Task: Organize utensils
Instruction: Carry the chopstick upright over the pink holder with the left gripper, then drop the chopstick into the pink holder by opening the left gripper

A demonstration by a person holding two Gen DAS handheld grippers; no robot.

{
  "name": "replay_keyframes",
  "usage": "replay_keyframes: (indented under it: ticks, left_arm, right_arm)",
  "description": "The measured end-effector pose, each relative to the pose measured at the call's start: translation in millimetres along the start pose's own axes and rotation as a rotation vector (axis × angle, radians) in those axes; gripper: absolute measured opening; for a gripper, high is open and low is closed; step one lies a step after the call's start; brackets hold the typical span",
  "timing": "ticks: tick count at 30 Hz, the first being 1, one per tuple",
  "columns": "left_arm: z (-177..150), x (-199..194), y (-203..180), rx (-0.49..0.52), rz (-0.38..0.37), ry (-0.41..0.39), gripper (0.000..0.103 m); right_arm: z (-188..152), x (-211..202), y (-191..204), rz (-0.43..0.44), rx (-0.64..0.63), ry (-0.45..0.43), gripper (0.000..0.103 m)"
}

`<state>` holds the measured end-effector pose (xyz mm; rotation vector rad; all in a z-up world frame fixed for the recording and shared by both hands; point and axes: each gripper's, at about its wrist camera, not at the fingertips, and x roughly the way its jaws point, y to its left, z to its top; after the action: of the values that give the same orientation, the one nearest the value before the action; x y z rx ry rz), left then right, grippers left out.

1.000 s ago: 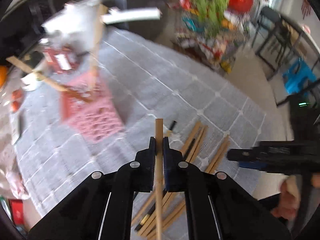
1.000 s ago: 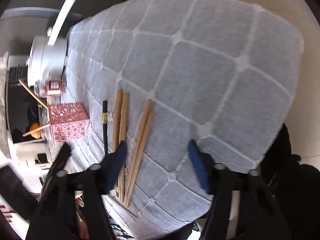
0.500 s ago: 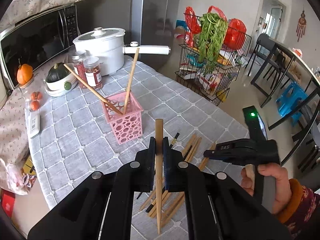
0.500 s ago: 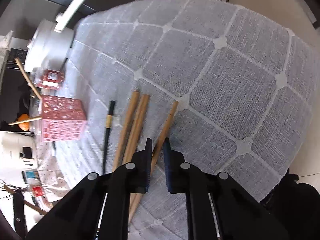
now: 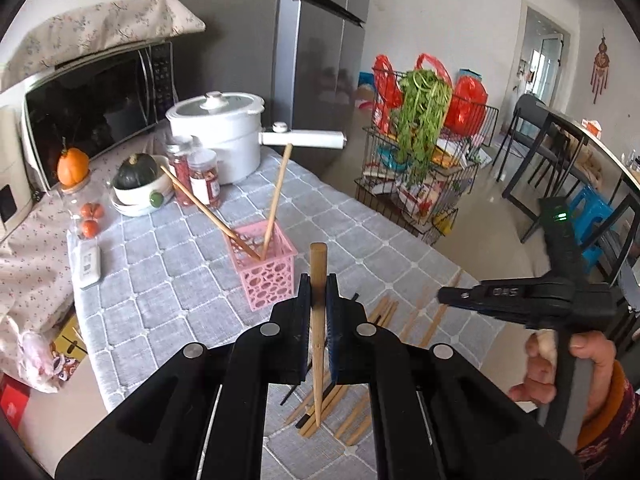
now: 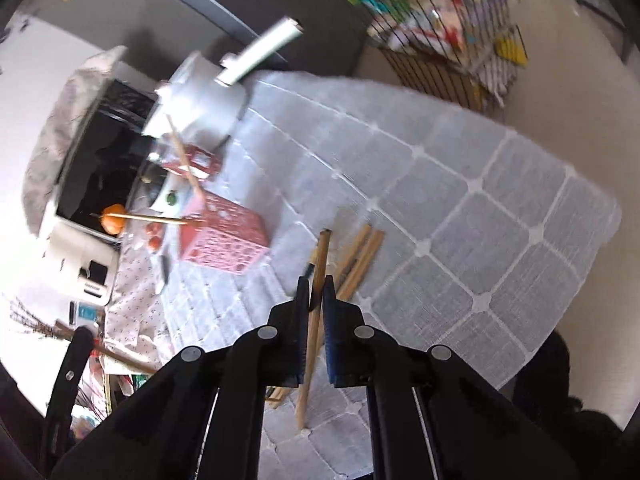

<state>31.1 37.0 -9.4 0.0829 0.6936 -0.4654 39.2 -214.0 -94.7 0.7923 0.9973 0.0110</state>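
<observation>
The left hand-held gripper (image 5: 318,304) is clamped on a wooden chopstick (image 5: 319,280) just this side of the pink basket (image 5: 266,270), which already holds two. The right hand-held gripper (image 6: 316,296) pinches another chopstick (image 6: 318,272) above the loose sticks (image 6: 360,256) lying on the worktop (image 6: 460,208) beside the basket. These sticks look light, stiff and smooth, so they may pivot; a grip near the middle seems steadiest.

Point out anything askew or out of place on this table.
The two chopsticks in the pink basket splay apart in a V instead of standing together. More chopsticks lie loose on the tablecloth. Each tongs, left and right, is shut on one chopstick.
</observation>
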Motion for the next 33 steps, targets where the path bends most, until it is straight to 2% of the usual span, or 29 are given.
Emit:
replay_keyframes:
  ticks: [5, 15, 21, 27, 33]
  left_arm:
    - [1.7, -16.2, 1.7, -0.027, 0.005, -0.039, 0.006]
    - [18.6, -35.0, 11.1, -0.101, 0.031, -0.115, 0.006]
    - [53.1, -47.3, 17.9, -0.142, 0.060, -0.165, 0.006]
    - [100.2, -58.9, 29.0, -0.184, 0.113, -0.258, 0.006]
    - [129.4, -42.4, 43.4, -0.225, 0.178, -0.306, 0.006]
  right_arm:
    - [1.2, -28.7, 15.5, 0.035, -0.078, -0.049, 0.006]
    - [4.7, -57.0, 21.4, 0.105, -0.079, -0.061, 0.006]
    - [26.6, -90.3, 39.5, 0.128, -0.100, -0.134, 0.006]
    - [60.4, -120.6, 67.9, 0.143, -0.134, -0.223, 0.006]
    - [91.7, -118.6, 102.2, 0.156, -0.167, -0.254, 0.006]
